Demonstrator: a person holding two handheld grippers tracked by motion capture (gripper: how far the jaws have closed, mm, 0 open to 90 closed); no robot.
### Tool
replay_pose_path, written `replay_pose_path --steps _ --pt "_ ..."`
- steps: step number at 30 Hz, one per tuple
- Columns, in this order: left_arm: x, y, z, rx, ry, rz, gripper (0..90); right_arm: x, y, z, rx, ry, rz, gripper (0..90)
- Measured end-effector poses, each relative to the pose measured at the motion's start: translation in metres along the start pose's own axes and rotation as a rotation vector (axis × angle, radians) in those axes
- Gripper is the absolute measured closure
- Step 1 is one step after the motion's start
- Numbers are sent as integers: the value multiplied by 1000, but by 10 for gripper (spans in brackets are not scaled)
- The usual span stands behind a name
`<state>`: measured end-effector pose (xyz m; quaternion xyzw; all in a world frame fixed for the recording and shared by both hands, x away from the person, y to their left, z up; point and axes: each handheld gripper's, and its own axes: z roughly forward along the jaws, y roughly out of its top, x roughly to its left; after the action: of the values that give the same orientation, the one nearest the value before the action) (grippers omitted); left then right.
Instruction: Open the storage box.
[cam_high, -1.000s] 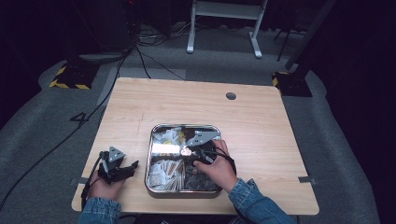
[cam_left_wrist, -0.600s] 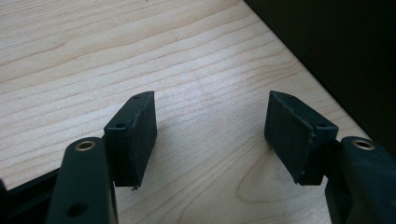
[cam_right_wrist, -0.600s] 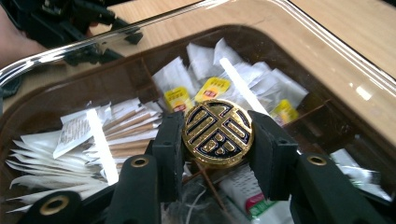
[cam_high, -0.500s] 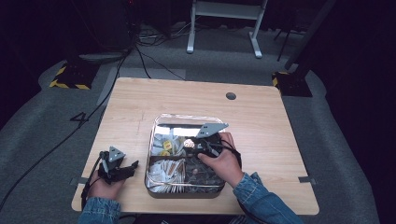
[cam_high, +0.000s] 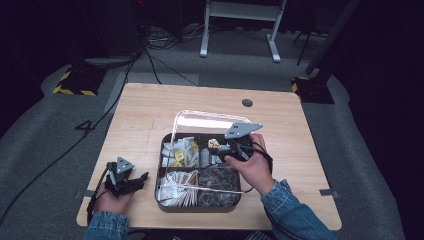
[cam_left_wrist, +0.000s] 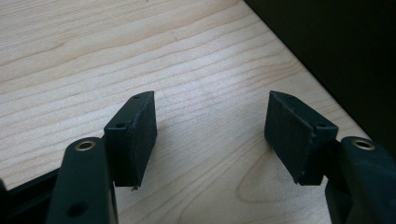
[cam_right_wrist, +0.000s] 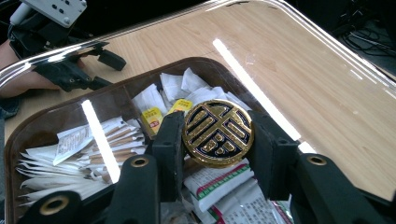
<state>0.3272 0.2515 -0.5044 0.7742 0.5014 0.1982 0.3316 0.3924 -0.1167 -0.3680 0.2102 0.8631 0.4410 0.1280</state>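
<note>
A dark compartment box (cam_high: 161, 170) stands on the wooden table (cam_high: 145, 110), holding white sachets (cam_right_wrist: 182, 84), yellow tea bags (cam_right_wrist: 152, 116) and dark packets. Its clear lid (cam_high: 210, 115) is raised and tilted above the box. My right gripper (cam_high: 220, 146) is shut on the lid's round gold-and-black knob (cam_right_wrist: 217, 132), which sits upright between the jaws (cam_right_wrist: 217, 140). My left gripper (cam_high: 141, 178) rests on the table to the left of the box. Its jaws stand open over bare wood (cam_left_wrist: 210, 135) with nothing between them.
The table's edge runs close by on the right of the left gripper view, with darkness beyond (cam_left_wrist: 336, 42). A round cable hole (cam_high: 247, 103) lies at the table's far right. Cables and a metal stand base (cam_high: 240, 30) are on the floor behind.
My right gripper has lifted the clear lid by its knob, up and away from the box, so the compartments now lie uncovered. The left gripper has stayed put.
</note>
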Motion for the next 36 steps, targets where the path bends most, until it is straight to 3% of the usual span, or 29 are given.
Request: replay_pose_path --steps 6,21,36 --pt "0 0 0 0 -1 1 347 -15 -6 -12 10 -35 18 582" --pt "0 0 0 0 -1 0 347 -72 -32 -52 18 -170 116 582" --pt "0 0 0 0 -1 1 347 -123 -61 -74 37 -283 207 582"
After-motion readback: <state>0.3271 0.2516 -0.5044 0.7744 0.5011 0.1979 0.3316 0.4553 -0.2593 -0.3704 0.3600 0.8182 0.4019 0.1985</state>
